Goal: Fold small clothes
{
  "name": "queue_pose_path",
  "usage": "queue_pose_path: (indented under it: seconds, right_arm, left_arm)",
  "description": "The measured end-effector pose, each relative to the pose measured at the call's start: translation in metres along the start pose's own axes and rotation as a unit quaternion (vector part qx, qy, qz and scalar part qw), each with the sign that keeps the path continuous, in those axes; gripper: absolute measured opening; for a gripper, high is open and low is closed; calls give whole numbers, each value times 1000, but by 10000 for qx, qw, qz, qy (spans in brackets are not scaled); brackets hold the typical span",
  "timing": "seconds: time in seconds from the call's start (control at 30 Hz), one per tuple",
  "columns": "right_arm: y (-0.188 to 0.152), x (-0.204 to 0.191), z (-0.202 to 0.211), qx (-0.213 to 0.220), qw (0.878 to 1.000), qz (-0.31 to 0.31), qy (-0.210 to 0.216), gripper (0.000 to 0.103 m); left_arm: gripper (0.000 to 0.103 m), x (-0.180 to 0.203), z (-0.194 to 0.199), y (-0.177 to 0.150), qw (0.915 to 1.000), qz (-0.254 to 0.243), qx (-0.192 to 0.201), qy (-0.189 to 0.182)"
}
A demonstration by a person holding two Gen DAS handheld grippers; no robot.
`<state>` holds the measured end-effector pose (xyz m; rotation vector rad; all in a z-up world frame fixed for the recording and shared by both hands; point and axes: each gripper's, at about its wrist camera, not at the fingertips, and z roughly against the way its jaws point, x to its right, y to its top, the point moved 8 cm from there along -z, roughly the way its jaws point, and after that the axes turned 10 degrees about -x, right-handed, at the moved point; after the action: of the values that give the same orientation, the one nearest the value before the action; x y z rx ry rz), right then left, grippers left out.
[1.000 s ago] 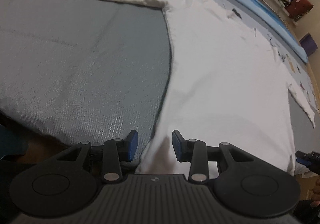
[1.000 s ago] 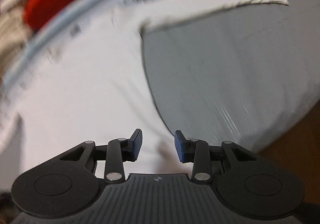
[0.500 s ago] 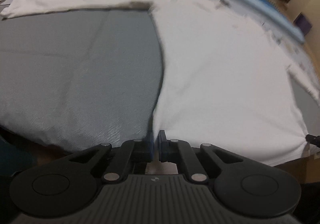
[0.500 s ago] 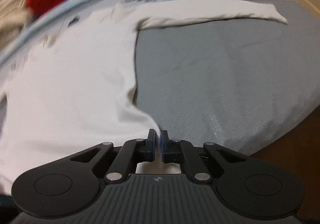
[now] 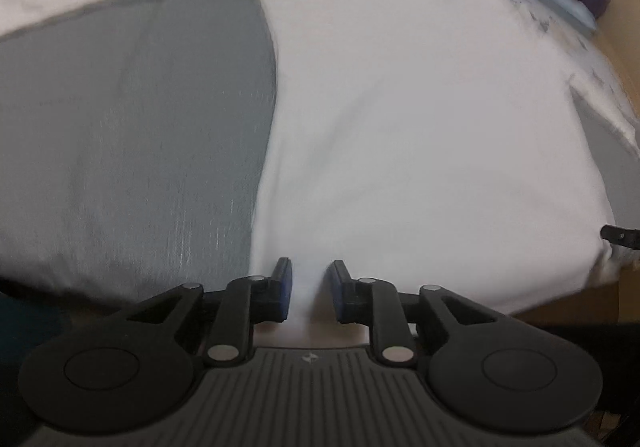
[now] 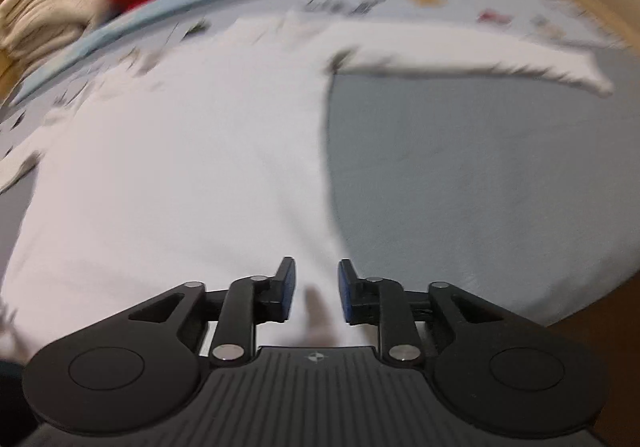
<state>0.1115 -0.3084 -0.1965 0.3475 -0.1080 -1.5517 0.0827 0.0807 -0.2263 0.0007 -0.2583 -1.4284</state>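
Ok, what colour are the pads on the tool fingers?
Blue pads on black fingers, clearest in the right wrist view.

White long-sleeved top (image 5: pixel 400 127) spread flat, hem nearest. Its hem lies between the parted fingers of the left claw (image 5: pixel 310 289) at one bottom corner; right claw (image 6: pixel 317 293) likewise at the other. One sleeve (image 6: pixel 480 61) extends sideways, far ahead.
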Motion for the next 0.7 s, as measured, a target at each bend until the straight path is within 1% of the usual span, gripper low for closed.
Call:
queue_pose_path:
  seconds: [0.03,0.07,0.13,0.17,0.2,0.23,0.27,0.3,0.33,0.37,0.43,0.53,0.6,0.63,0.67,0.7]
  right_arm:
    - [-6,3,-10,-290,9994,43,-199,32]
    - [-7,5,-13,-304,9990,81,-311,32]
    - [-2,3,-6,-184,9995,9,-268,32]
    - [-2,1,0,-50,9999,-7,-158,34]
    - [-1,1,0,-20,9999,-17,-132,35]
    - [-1,0,-4,-100,9998,0,-186,37]
    - [-7,-1,-13,-283,9991,66,-321,38]
    - [-9,-2,-16,-339,9984,161,-420,38]
    - [-5,-6,-17,-302,9981,223,-494,38]
    - [0,-10,-13,-231,9981,248,-509,38]
    - [11,-17,2,135,9990,192,-390,38]
    - [36,-33,43,1081,9938,183,-172,38]
    - [56,-45,76,1738,9845,231,-48,38]
    - [64,-49,92,2000,9795,236,29,38]
    - [73,-52,113,2271,9735,226,127,39]
    - [87,-56,125,2494,9678,231,232,39]
  left_arm:
    - [24,1,4,1,10000,50,29,-35]
    - [25,3,12,4,9996,104,180,-166]
    - [33,4,22,9,9984,118,447,-335]
    - [38,3,21,10,9983,127,467,-315]
    - [38,2,15,8,9990,143,364,-227]
    - [38,-2,5,2,9997,165,156,-98]
    - [38,-2,-2,0,9999,136,51,-54]
    - [38,1,2,2,9999,80,130,-26]
    - [38,4,7,4,9997,80,206,-59]
    - [38,6,16,7,9990,89,412,-169]
    - [38,9,37,13,9951,121,948,-248]
    - [41,8,70,30,9850,175,1718,-42]
    - [44,6,94,48,9768,237,2127,56]
    - [44,7,107,55,9727,227,2306,80]
    - [46,8,120,64,9678,181,2505,153]
    - [49,9,133,76,9620,121,2715,257]
